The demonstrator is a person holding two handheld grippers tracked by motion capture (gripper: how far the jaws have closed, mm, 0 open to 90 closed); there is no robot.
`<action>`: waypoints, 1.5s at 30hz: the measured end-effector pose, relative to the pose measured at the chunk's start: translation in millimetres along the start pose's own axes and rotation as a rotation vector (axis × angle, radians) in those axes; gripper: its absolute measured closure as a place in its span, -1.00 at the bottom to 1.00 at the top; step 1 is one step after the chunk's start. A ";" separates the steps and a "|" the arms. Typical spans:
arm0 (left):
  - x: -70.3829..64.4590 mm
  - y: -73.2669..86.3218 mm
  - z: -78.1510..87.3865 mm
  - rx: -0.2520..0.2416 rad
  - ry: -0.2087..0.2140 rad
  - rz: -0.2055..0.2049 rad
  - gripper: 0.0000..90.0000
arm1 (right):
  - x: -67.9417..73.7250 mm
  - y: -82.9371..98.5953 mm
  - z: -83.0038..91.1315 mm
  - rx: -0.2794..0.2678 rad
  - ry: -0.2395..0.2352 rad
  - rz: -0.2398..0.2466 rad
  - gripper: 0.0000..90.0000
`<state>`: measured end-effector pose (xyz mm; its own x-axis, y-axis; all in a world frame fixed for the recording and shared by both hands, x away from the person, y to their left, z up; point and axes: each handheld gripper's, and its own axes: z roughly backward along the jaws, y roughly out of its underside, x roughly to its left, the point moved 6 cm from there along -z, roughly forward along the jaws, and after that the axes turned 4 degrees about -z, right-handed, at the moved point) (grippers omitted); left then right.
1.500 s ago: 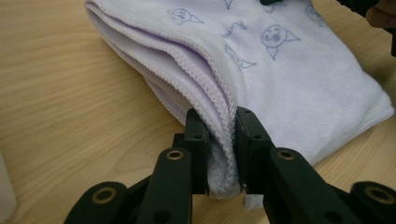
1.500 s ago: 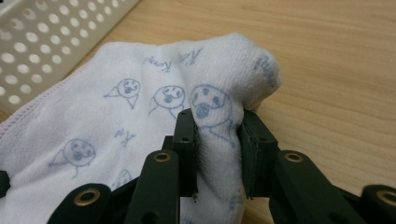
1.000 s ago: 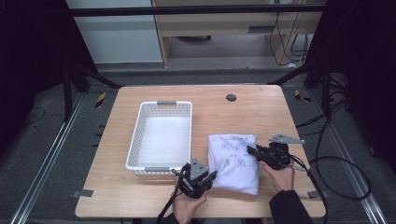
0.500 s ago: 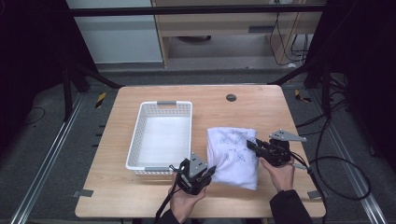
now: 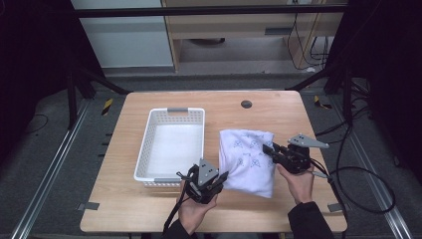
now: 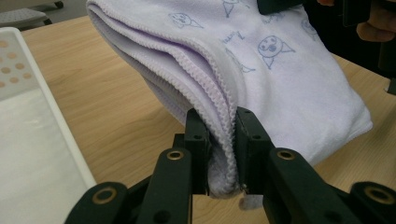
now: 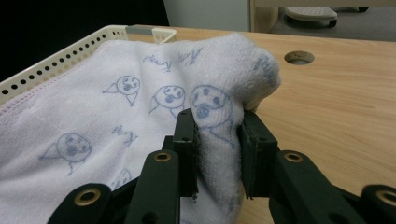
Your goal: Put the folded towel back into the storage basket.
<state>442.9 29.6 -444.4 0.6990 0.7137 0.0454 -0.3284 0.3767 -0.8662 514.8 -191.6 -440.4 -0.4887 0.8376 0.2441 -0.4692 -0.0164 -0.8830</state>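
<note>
Both grippers are clamped on the folded towel (image 5: 249,159): the left gripper (image 5: 221,178) pinches its hemmed edge near the white basket (image 5: 149,149), the right gripper (image 5: 268,149) grips a bunched fold on the opposite side. Compared with a second ago, the towel has shifted slightly toward the basket, though it lies on the table (image 5: 278,109) beside it. The move into the basket seems to be starting.

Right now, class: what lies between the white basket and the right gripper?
In the high view, the folded towel lies between basket and right gripper.
</note>
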 end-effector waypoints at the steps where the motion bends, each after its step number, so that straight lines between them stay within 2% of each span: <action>1: 0.8 -2.5 1.6 -0.004 -0.002 -0.008 0.69 | 1.2 -3.1 0.8 -0.010 0.000 0.004 0.58; 20: 17.2 -20.3 20.0 -0.043 -0.031 -0.021 0.69 | 17.5 -29.2 -1.9 -0.066 -0.009 0.023 0.58; 35: 40.8 -27.4 45.6 -0.080 -0.055 -0.012 0.69 | 45.5 -56.4 -12.1 -0.097 -0.029 0.062 0.58; 45: 56.8 -28.2 60.9 -0.099 -0.086 -0.007 0.69 | 63.7 -70.8 -21.2 -0.112 -0.046 0.076 0.58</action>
<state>453.2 95.5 -387.1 0.6427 0.7609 0.0899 -0.2569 0.3246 -0.9103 532.5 -125.5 -370.8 -0.5539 0.8104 0.1910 -0.3461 -0.0155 -0.9381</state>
